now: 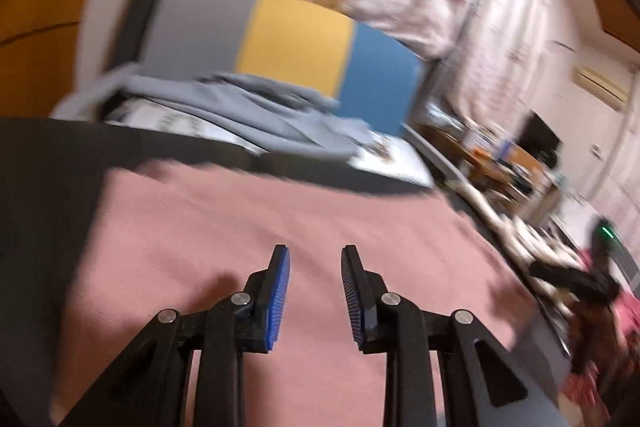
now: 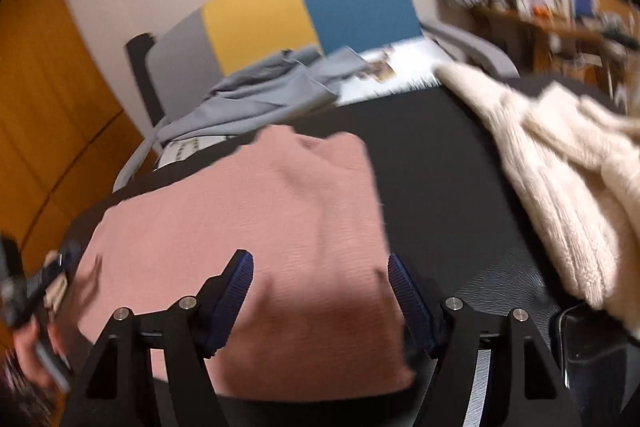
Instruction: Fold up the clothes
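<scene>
shelf clutter (image 1: 504,163) blurred, cream knit (image 2: 560,163) cropped

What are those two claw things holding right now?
Nothing. Each hand-held gripper, left and right, hangs open above the pink garment.

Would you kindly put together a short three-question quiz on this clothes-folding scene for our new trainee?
1. True or false: the pink garment lies on the black surface.
2. Which lies to the right of the pink garment in the right wrist view? A) cream knit sweater B) red towel C) green jacket
3. Fill in: the grey clothes lie heaped in front of a panel striped grey, ____ and blue.

Key
1. True.
2. A.
3. Yellow; the panel stands behind the heap. Both the left gripper and right gripper are open above the pink garment, holding nothing.
</scene>
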Demonstrator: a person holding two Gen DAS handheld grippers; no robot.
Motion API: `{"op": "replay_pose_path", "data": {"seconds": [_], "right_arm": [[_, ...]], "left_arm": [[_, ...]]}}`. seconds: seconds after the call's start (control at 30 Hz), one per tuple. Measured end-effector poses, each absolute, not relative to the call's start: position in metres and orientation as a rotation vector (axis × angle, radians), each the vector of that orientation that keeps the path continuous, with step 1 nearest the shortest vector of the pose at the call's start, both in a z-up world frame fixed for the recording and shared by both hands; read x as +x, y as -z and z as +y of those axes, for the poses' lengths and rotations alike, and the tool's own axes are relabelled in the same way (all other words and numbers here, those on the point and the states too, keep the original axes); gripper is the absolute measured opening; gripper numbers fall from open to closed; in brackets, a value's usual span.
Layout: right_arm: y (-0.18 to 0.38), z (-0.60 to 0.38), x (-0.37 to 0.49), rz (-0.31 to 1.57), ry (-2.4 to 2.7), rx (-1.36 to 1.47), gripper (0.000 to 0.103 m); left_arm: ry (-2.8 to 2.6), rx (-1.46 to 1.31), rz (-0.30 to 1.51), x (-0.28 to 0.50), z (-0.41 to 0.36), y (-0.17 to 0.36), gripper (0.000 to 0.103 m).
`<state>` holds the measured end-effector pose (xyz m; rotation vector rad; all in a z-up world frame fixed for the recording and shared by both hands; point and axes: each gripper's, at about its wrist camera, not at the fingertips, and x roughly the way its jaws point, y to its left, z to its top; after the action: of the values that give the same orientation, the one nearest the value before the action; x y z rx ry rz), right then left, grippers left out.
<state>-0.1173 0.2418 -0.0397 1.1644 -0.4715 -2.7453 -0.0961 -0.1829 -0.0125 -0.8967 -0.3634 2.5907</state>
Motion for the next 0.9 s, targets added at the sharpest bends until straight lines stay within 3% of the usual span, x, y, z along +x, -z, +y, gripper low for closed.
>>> {"op": "replay_pose_path", "data": {"seconds": [0.23, 0.37, 0.47, 0.53, 0.73, 0.9], "right_arm": [[0.075, 0.264, -0.140, -0.650, 2.642, 1.269, 0.071], [0.093, 0.258, -0.152, -0.752, 2.537, 1.250, 0.070], [0.095, 0.251, -0.155, -0.751, 2.552, 1.251, 0.053], [0.097, 0.253, -0.156, -0.758, 2.543, 1.283, 0.025], [0.099, 0.254, -0.158, -0.819, 2.477, 1.322, 0.021], [0.079, 0.261, -0.155, -1.031, 2.412, 1.247, 0.020]], "left_arm": [[-2.501, -1.041, -0.244, -0.076, -0.133, 0.044, 0.026], [-2.496, -1.073, -0.271, -0.070, -0.131, 0.047, 0.026], [-2.480, -1.060, -0.366, -0.054, -0.133, 0.046, 0.027], [-2.474, -1.072, -0.385, -0.046, -0.128, 0.049, 0.027], [-2.553, -1.104, -0.184, -0.035, -0.103, 0.054, 0.027], [-2.581, -1.094, -0.112, -0.028, -0.099, 0.048, 0.027]]}}
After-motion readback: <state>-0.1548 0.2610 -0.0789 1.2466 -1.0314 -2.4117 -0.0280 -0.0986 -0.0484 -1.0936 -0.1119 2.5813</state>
